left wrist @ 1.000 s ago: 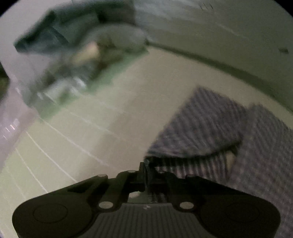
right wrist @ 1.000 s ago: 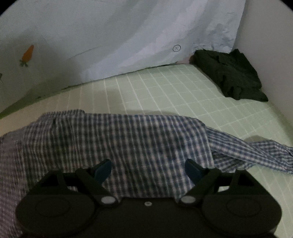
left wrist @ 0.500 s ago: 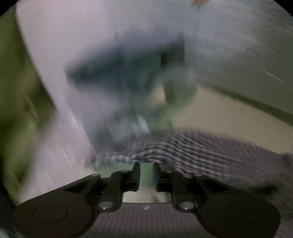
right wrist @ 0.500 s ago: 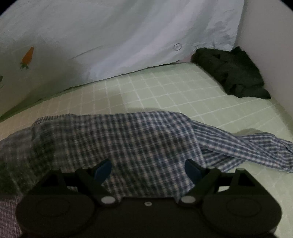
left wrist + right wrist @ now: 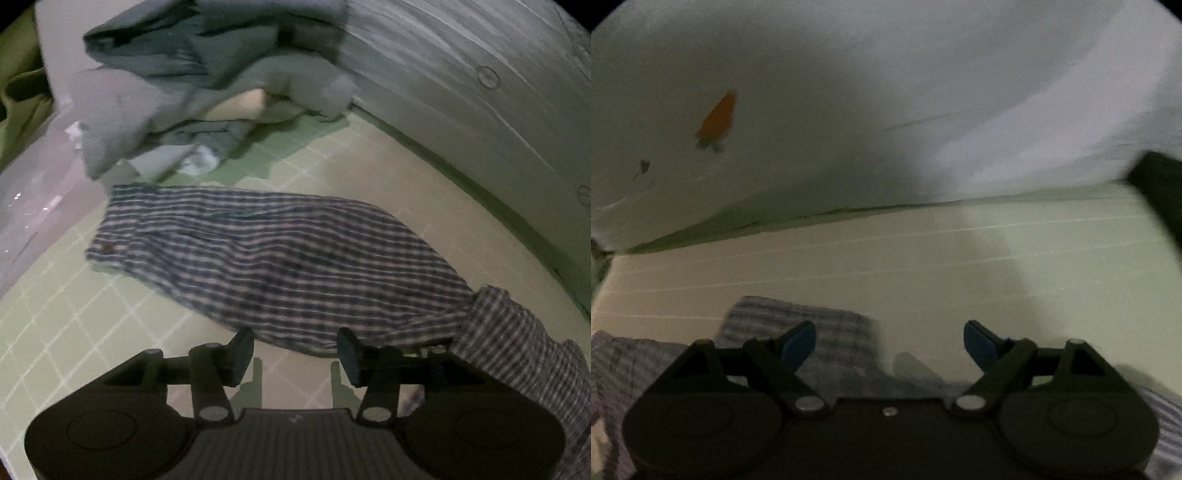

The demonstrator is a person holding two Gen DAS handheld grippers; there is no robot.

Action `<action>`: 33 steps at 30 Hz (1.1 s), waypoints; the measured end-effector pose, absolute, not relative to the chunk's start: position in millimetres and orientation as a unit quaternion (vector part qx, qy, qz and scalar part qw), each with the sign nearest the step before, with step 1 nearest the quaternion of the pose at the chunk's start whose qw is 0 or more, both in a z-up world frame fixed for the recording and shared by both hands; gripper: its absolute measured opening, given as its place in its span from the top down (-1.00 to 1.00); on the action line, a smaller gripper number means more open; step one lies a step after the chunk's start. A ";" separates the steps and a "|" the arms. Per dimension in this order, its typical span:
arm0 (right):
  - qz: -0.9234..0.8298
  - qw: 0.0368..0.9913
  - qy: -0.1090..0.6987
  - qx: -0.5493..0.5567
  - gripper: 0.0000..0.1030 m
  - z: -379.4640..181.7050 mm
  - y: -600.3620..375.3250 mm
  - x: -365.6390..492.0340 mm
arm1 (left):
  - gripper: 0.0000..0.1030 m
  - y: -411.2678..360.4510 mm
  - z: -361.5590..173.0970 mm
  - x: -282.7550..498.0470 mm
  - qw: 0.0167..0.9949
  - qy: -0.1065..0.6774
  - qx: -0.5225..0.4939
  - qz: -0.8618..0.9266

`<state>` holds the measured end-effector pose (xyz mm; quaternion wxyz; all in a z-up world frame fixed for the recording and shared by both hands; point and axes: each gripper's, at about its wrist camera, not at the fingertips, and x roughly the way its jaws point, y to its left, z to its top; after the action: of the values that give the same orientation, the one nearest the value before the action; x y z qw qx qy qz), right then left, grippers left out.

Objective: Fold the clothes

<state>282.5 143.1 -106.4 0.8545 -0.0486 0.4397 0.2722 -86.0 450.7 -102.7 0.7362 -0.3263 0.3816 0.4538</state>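
Nearest the left wrist camera, the left gripper hangs over a pale green bed sheet ruled with a white grid, its jaws opening and nothing between them; the near hem of a blue-and-white checked shirt lies just beyond the fingertips, not touching them. The shirt is spread flat across the sheet, and a bunched fold of it rises beside the gripper on the picture's right. Farther back, a loose heap of grey-green clothes sits against a pale hanging sheet that closes off the far side. In the blurred right wrist view, the right gripper shows its 2 blue-tipped jaws spread wide with only the bare bed sheet between them. A corner of the checked shirt lies behind the left jaw and runs on under the gripper body. Beyond it hangs the pale sheet, printed with 1 orange carrot, and a dark garment sits at the far right edge.
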 end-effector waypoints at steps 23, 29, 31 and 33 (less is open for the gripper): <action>0.330 0.905 0.268 -0.001 0.61 -17.6 173.1 363.7 | -0.13 440.1 -102.8 -67.2 0.739 0.394 -0.322 0.441; 0.257 0.910 0.320 -0.058 -0.47 -49.7 135.1 332.1 | -0.32 418.9 -106.8 -75.9 0.754 0.440 -0.274 0.403; 0.236 0.910 0.340 -0.037 -0.52 -61.7 102.1 307.2 | -0.33 409.4 -110.2 -86.2 0.759 0.456 -0.261 0.384; 0.205 0.907 0.368 -0.023 -0.52 -76.4 63.8 275.9 | -0.36 399.8 -113.2 -97.6 0.763 0.464 -0.259 0.367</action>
<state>275.9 63.8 -76.4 0.9067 -0.0232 0.3676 0.2054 -97.6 399.8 -113.2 0.7633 -0.2594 0.4644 0.3666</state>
